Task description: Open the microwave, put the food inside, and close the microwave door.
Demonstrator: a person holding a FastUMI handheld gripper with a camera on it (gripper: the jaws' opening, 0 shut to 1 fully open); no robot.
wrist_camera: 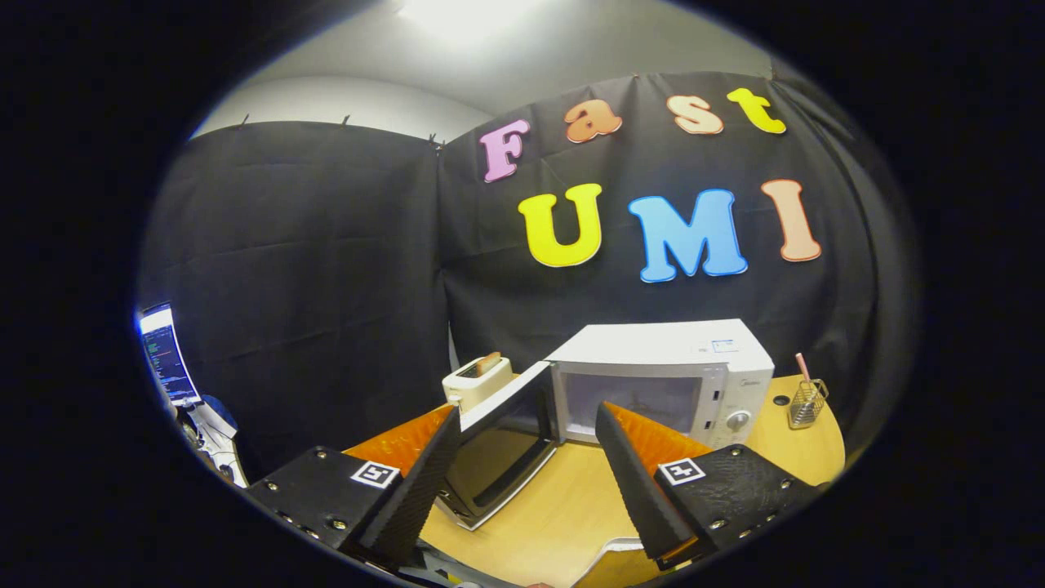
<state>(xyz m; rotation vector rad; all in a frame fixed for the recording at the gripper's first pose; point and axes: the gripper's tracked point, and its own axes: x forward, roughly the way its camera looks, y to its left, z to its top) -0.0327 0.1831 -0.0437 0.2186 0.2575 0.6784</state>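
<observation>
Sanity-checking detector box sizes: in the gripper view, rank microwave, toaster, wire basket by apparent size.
1. microwave, door open
2. toaster
3. wire basket
Gripper open, holding nothing.

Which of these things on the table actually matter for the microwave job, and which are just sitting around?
For the job:
microwave, its door swung open
gripper, open, holding nothing

Just lying about:
toaster with bread in its slot
wire holder beside the microwave
screen off the table
</observation>
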